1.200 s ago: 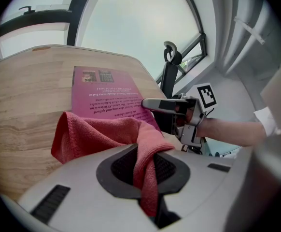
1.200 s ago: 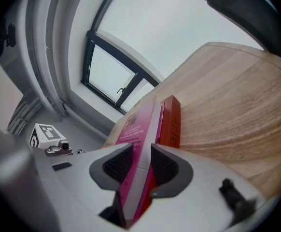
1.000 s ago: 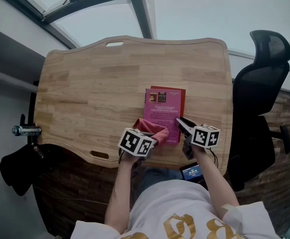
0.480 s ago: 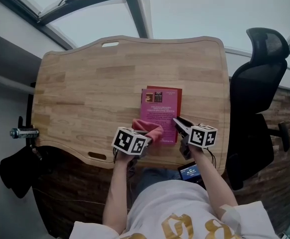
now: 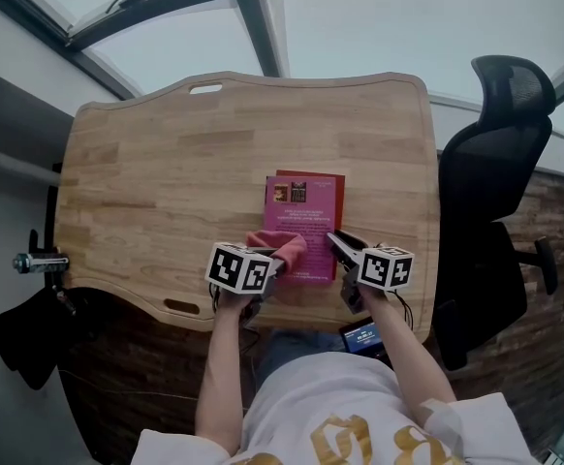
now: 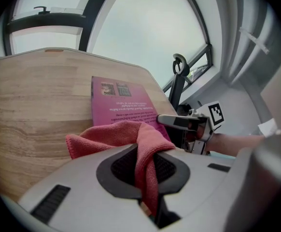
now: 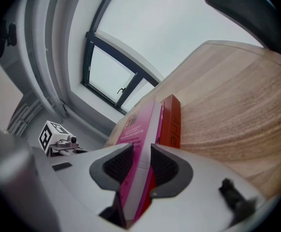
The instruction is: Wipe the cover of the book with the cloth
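- My left tool (image 5: 274, 258) (image 6: 147, 170) is pressed together on a salmon-pink microfibre cloth (image 5: 282, 244) (image 6: 116, 137). A fold of the cloth runs down between the two dark ribbed pads, and the rest bunches out ahead of them.
- The cloth rests on the near left corner of a magenta paperback book (image 5: 301, 211) (image 6: 119, 103) (image 7: 140, 124), and part of it spills onto the light wooden desk (image 5: 166, 182) (image 6: 29, 95) (image 7: 237, 100) just beside that corner.
- The book lies flat near the desk's front edge, a little right of centre, with its printed cover facing up.
- It sits on top of a red book (image 5: 339, 197) (image 7: 172, 122), which shows along its right side and far edge.
- My right tool (image 5: 334, 242) (image 7: 141, 163) pinches the near right corner of the magenta book, with the cover and the white page edge clamped between its pads.
- The two tools sit at the book's two near corners, apart from each other.
- A black mesh office chair (image 5: 490, 153) stands off the desk's right end.
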Demonstrator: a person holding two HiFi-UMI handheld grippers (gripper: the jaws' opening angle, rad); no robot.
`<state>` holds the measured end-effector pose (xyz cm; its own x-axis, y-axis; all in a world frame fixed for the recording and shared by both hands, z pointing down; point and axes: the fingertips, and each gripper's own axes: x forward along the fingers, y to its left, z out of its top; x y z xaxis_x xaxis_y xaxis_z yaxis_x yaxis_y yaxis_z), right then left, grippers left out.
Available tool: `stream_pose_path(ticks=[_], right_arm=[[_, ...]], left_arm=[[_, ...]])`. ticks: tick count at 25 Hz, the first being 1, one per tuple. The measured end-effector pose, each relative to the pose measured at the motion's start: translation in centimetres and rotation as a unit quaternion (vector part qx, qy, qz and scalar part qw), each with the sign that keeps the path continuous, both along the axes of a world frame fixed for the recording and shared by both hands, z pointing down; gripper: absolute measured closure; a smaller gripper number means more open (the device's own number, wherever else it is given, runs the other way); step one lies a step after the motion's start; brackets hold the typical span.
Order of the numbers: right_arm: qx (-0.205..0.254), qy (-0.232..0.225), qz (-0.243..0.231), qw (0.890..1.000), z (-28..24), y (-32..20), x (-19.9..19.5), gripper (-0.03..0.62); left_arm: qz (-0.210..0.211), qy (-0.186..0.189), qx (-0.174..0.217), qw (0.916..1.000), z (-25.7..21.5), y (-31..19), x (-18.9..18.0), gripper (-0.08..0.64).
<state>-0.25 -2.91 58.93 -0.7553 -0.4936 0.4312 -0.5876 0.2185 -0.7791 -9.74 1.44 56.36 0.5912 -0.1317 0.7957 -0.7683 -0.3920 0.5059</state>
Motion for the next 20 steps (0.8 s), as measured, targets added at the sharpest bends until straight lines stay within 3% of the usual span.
stream_pose_path(ticks=[20], right_arm=[[-0.005, -0.004, -0.002, 1.0, -0.1, 0.1, 0.0, 0.47]], left_arm=[[-0.017, -0.004, 0.02, 0.9996, -0.3, -3.0, 0.2, 0.515]])
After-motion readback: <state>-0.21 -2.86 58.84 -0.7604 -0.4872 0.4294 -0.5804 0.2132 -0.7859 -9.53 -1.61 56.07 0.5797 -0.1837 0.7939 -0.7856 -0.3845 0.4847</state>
